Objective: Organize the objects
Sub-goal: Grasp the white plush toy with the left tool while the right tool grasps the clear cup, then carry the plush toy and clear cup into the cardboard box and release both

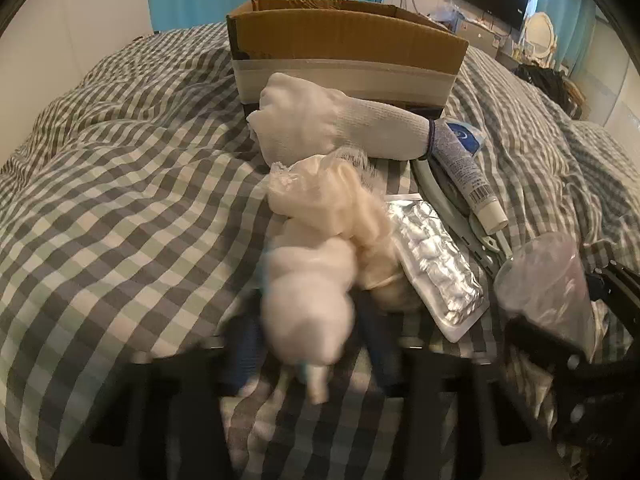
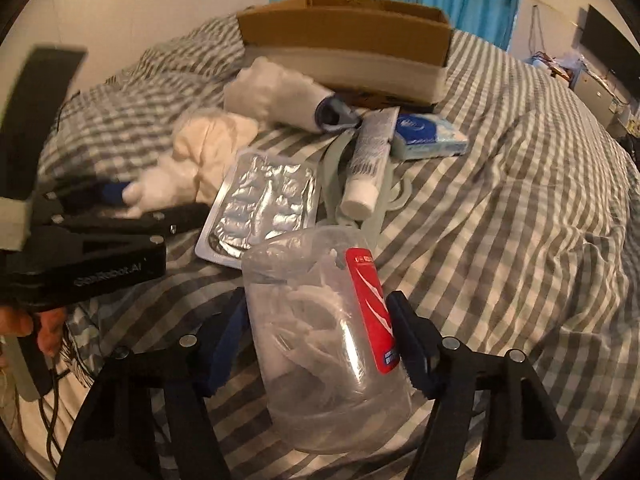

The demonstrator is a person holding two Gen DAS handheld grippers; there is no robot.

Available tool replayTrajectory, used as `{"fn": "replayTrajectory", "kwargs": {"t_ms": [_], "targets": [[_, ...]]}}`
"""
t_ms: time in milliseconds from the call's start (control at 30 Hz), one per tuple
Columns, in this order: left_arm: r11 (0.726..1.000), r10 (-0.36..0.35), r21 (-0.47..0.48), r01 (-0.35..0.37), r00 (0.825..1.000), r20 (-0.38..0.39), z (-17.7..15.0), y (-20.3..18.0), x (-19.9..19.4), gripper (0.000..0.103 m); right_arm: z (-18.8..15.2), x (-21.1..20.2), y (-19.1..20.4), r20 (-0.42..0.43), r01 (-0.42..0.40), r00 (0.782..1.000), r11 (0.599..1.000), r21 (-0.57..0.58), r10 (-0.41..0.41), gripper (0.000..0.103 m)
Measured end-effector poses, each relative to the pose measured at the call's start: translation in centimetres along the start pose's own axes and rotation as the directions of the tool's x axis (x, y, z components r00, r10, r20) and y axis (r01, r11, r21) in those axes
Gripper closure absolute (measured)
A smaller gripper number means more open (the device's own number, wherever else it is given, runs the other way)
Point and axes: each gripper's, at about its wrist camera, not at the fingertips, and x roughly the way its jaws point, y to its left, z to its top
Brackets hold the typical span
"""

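Observation:
My left gripper [image 1: 308,320] is shut on a white crumpled bag or cloth bundle [image 1: 308,300], blurred by motion, above the checked bedspread. In the right wrist view the left gripper [image 2: 128,196] holds the same white bundle [image 2: 160,188]. My right gripper [image 2: 320,332] is shut on a clear plastic container with a red label [image 2: 324,340]; it also shows in the left wrist view [image 1: 544,284]. An open cardboard box [image 1: 344,44] stands behind the pile on the bed, and shows in the right wrist view too [image 2: 344,32].
Between me and the box lie a white knit glove [image 1: 340,120], a cream cloth [image 1: 344,196], a foil blister pack [image 1: 436,260], a tube [image 1: 468,172], a blue-white packet [image 2: 428,132] and a pale plastic hanger [image 2: 392,196]. Checked bedspread [image 1: 120,200] all around.

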Motion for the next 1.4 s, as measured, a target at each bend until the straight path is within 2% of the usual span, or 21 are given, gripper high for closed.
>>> {"fn": "replayTrajectory", "kwargs": {"t_ms": [100,467,633,767,1000,1133,1300,1400], "targets": [[0.999,-0.039,-0.005,0.039,0.999,0.019,-0.2,0.2,-0.9,0.063,0.1,-0.8,-0.7,0.029,0.017,0.999,0.999,0.033,-0.018,0.036],[0.995,-0.079,0.073,0.068,0.984,0.161,0.7,-1.6,-6.8,0.064,0.3,-4.5,-0.9,0.13,0.059,0.989,0.997,0.053,-0.065,0.038],[0.996,-0.086,0.059,0.074,0.966,0.243,2.1,-1.7,-9.6,0.063,1.0,-6.9,-1.0,0.19,0.069,0.979,0.996,0.063,-0.08,0.039],[0.995,-0.092,0.069,0.075,0.951,0.294,3.7,-2.1,-11.2,0.063,2.0,-9.4,-1.3,0.264,0.066,0.961,0.995,0.079,-0.085,0.039],[0.995,-0.104,0.038,0.097,0.93,0.352,9.3,-1.6,-12.1,0.063,6.5,-13.8,-1.8,0.382,0.078,0.919,0.995,0.06,-0.095,0.039],[0.995,-0.096,0.051,0.083,0.918,0.385,13.0,-1.6,-12.0,0.063,9.7,-15.6,-2.6,0.428,0.077,0.899,0.996,0.05,-0.091,0.039],[0.993,-0.115,0.054,0.102,0.91,0.398,18.1,-1.1,-10.8,0.063,14.5,-16.2,-4.2,0.451,0.077,0.889,0.996,0.04,-0.087,0.039],[0.994,-0.101,0.069,0.08,0.905,0.414,20.9,-0.9,-9.9,0.063,17.5,-15.9,-5.5,0.46,0.049,0.885,0.998,0.047,-0.065,0.039]]}}
